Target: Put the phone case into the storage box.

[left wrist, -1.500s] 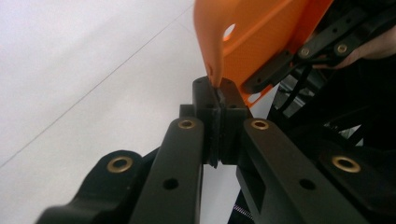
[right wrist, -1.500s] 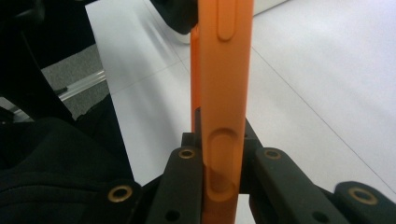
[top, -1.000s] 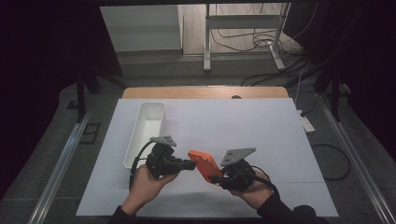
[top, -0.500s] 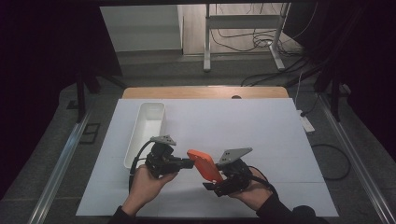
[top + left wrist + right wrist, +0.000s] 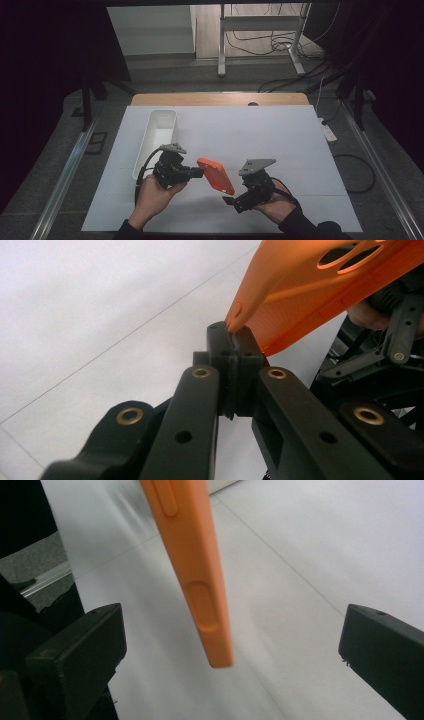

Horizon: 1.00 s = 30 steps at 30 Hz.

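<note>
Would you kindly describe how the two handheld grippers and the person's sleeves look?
Both the left gripper and right gripper are black, with brass-coloured rivets on the linkage, a grey three-cornered plate on top and a trailing black cable. The person wears dark sleeves.

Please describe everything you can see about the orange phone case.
The orange phone case looks like soft, matte rubber or silicone. It has moulded side buttons and oval camera cut-outs. It is held above the white table sheet, tilted. The left gripper is shut on one corner. The right gripper is open, its jaws on either side of the free end, apart from it.
</note>
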Tool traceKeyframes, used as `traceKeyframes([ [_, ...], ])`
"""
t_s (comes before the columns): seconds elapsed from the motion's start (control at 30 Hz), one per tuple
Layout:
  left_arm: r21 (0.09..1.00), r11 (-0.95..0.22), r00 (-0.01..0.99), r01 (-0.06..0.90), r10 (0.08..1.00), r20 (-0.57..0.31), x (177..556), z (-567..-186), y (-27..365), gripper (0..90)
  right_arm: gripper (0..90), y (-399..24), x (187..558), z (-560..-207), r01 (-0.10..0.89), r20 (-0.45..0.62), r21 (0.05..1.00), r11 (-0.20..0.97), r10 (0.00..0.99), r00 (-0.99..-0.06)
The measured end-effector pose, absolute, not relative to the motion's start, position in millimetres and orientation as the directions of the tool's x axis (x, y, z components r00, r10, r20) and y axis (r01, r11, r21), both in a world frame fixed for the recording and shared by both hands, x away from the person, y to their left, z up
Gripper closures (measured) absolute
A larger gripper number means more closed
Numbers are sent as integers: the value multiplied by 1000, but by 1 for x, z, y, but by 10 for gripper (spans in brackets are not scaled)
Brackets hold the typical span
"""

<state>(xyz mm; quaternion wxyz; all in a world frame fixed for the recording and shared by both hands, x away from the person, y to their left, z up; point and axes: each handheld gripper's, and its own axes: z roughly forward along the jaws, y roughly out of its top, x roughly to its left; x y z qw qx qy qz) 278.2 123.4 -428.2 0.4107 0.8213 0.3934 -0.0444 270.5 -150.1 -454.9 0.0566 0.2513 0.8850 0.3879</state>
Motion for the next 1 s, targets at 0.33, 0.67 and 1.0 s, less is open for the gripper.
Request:
traceKeyframes([
  [0.33,633,-363,680,684,629,-375,282,-426,127,890,0,-159,270,-451,396,80,715,576,495,-865],
  [0.67,631,-352,670,691,640,-377,287,-422,132,891,0,-173,266,-446,402,76,729,554,518,-852],
  [1.0,630,-341,658,698,653,-375,293,-417,140,890,0,-191,264,-443,438,92,734,519,563,-822],
])
